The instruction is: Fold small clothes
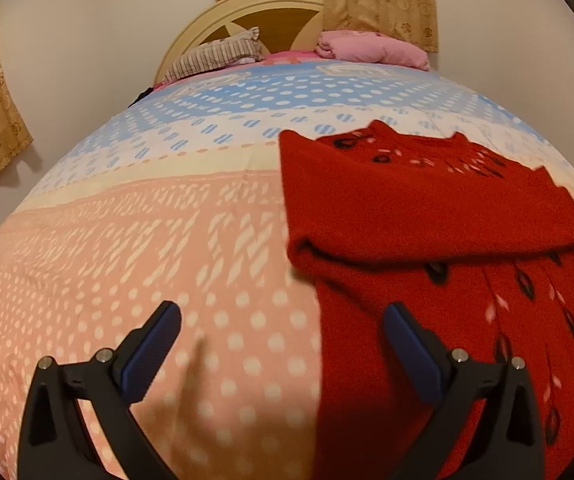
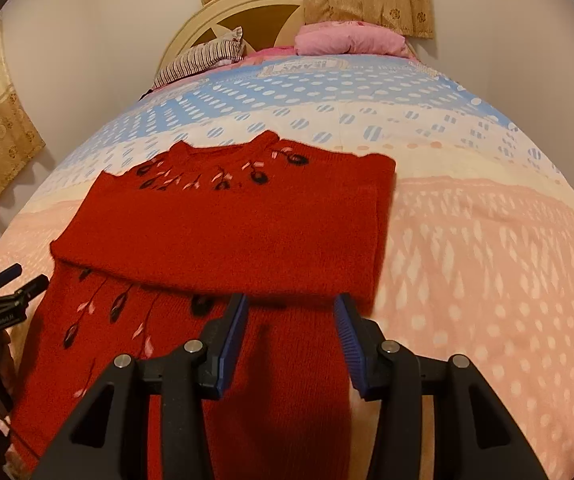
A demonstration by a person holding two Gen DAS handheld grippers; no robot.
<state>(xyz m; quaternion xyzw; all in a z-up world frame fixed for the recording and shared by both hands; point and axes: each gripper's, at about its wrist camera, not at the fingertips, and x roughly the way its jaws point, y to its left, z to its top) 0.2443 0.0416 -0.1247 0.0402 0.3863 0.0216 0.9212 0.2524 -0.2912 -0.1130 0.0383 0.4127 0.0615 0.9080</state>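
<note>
Folding: red sweater (image 2: 223,224) lying on bed (image 2: 487,240), sleeves crossed over chest
Left gripper (image 1: 283,320): hovering, jaws open, empty
Right gripper (image 2: 291,316): hovering, jaws open, empty
Tip: pinching both hem corners evenly

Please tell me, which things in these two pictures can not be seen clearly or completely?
- Red sweater: in both wrist views its near hem is cut off by the bottom edge and hidden behind the gripper bodies.
- Sleeves: folded across the chest, so the embroidery beneath is covered.
- Left gripper: in the right wrist view, cut by the left edge.
- Print on the bedsheet near the pink pillow: too small to read.
- Headboard: partly behind the curtain.
</note>
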